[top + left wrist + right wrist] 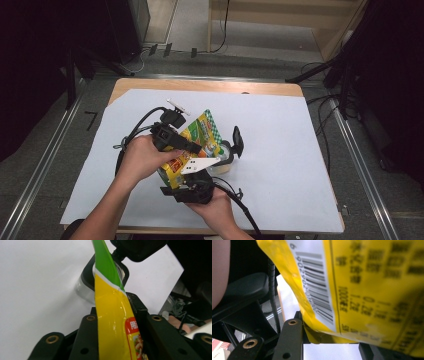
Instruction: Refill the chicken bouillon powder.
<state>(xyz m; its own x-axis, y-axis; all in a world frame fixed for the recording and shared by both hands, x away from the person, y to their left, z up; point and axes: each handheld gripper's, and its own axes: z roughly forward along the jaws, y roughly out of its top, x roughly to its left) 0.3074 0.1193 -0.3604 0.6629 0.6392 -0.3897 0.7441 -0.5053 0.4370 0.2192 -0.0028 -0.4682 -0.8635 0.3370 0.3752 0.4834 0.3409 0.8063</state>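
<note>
White sheet (280, 165) covers wooden table (210, 85).

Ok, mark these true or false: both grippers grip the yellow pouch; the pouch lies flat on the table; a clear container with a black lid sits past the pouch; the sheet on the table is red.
1. Both the left gripper and the right gripper grip the yellow pouch: true.
2. The pouch lies flat on the table: false, it is held up.
3. A clear container with a black lid sits past the pouch: true.
4. The sheet is red: false, it is white.
</note>
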